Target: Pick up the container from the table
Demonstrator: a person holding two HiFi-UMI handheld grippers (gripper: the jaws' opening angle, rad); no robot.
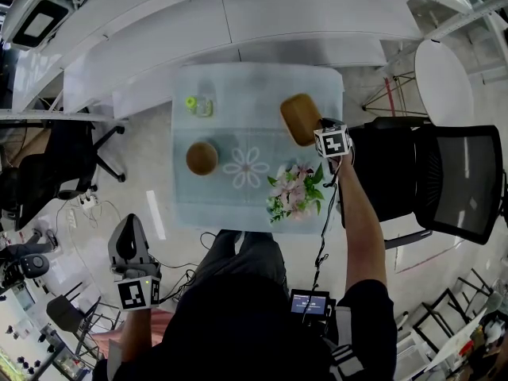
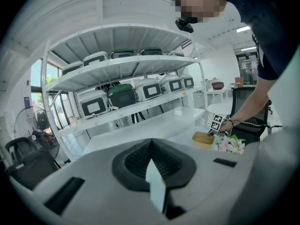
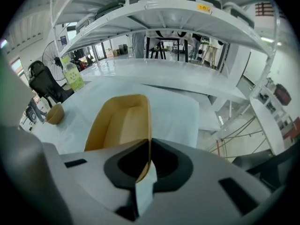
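Container (image 3: 123, 125), rim pinched by right claw (image 3: 149, 165)

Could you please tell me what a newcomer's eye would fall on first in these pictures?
Most striking is the right claw shut on the rim of the tan container, at the far right of the pale table. Next come the pink flowers at the table's near right edge. The left claw is shut and empty, off the table at the person's left.
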